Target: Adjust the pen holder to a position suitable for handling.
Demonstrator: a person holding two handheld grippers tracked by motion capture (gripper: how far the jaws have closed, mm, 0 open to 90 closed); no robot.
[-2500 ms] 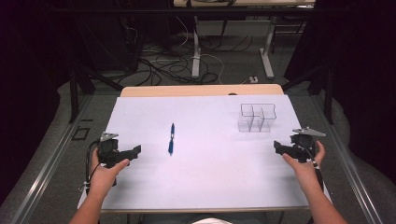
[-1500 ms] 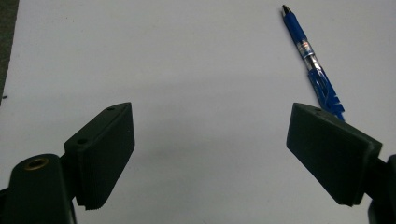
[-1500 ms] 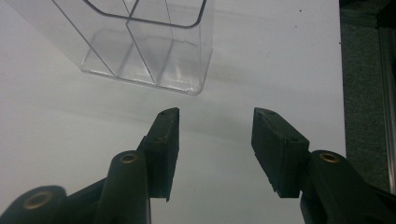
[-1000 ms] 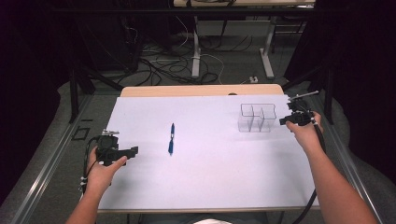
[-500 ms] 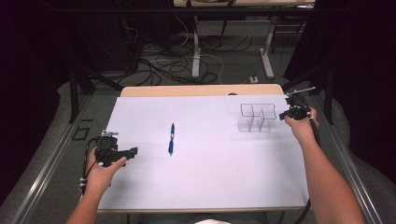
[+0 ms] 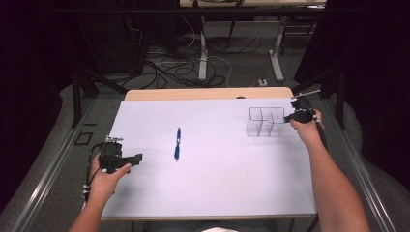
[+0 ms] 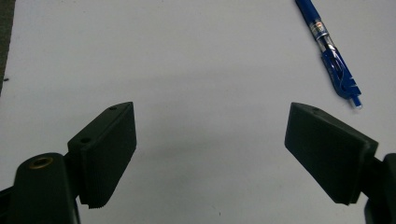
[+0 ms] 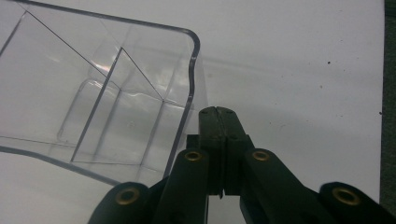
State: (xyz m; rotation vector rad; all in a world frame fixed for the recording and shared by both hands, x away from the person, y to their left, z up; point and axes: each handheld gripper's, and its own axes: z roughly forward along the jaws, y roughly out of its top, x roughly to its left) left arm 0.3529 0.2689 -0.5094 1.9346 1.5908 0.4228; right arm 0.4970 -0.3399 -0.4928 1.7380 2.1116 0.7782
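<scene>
A blue pen lies on the white table top, left of centre. My left gripper hovers low at the front left, pointing toward the pen, jaws wide open with nothing between them. In the left gripper view the pen lies ahead at the upper right. A clear plastic box with dividers stands at the back right. My right gripper is at its right end wall. In the right gripper view the jaws are shut, right beside the box.
The table's wooden far edge lies behind the white sheet. Cables and metal desk legs are on the floor beyond. The table's right edge is close to my right hand.
My right hand has moved from the front right up to the box's right end, slowing in the last half second. My left gripper has stayed nearly still.
</scene>
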